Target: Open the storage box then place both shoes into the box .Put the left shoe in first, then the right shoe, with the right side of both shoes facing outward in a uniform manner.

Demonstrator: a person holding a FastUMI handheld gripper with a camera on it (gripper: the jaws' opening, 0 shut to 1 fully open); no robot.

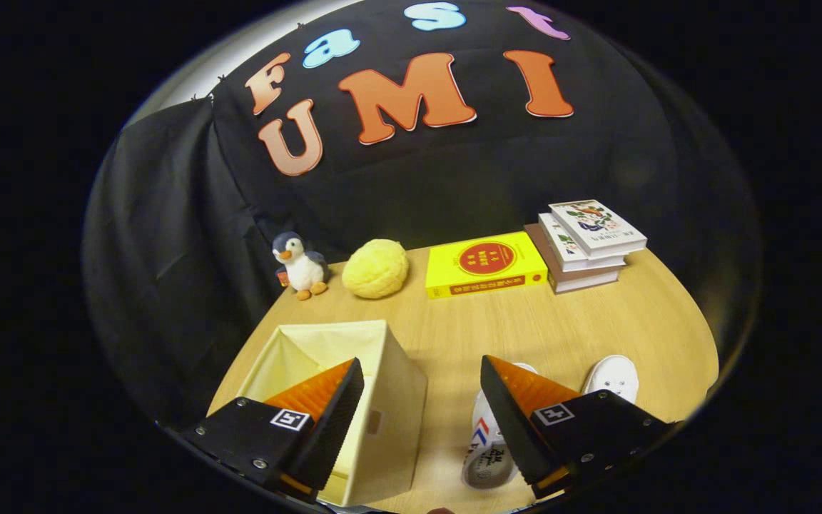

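An open cream fabric storage box (382,371) stands on the wooden table (525,321), under and beside my left finger (336,400). Its top is open and the inside looks bare. A white shoe (488,450) lies just left of my right finger (507,400), partly hidden by it. The toe of a second white shoe (614,377) shows beyond that finger on its right side. My gripper (422,378) hovers above them, open wide, with nothing between its fingers.
Along the back of the table sit a small penguin plush (302,265), a yellow knitted ball (375,268), a yellow book (486,263) and a stack of three books (586,243). Black cloth walls close the back and left.
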